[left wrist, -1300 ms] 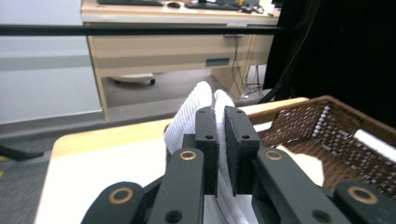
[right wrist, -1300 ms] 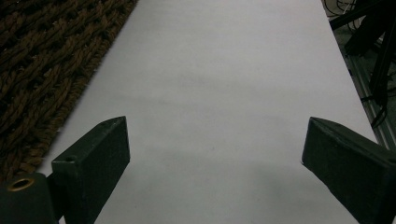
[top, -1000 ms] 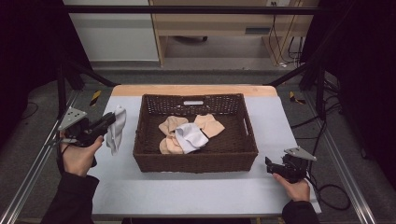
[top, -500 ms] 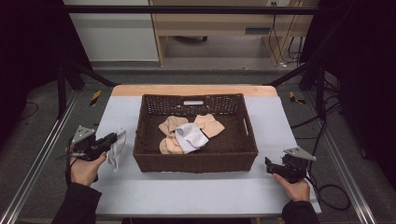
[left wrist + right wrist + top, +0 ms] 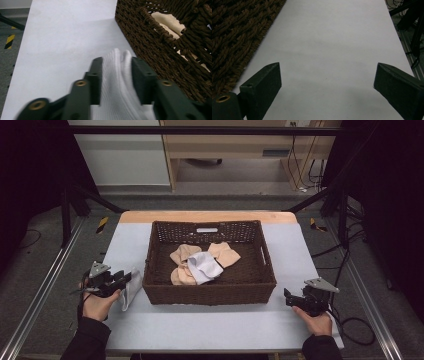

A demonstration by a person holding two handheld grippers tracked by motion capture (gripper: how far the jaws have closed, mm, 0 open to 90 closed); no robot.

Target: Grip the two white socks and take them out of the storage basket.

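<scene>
A dark brown wicker basket (image 5: pixel 207 295) stands in the middle of the pale table (image 5: pixel 300 250). Inside it lie beige socks (image 5: pixel 182 254) and a white sock with a dark patch (image 5: pixel 205 266). My left gripper (image 5: pixel 126 278) is low at the basket's left side, shut on another white sock (image 5: pixel 131 291), which droops onto the table. In the left gripper view the ribbed white sock (image 5: pixel 115 100) fills the gap in my left gripper (image 5: pixel 117 61), with the basket wall (image 5: pixel 155 42) just to the right. My right gripper (image 5: pixel 288 296) rests near the front right corner, open and empty (image 5: pixel 327 67).
The basket's woven wall (image 5: pixel 234 32) is close on the left in the right gripper view. Metal frame rails (image 5: pixel 45 285) run along both table sides. Cables (image 5: pixel 357 330) lie on the floor at the right. A wooden cabinet (image 5: pixel 225 145) stands behind the table.
My left gripper has come down and toward the table's front with the white sock, which now touches the table. The right gripper has stayed put.
</scene>
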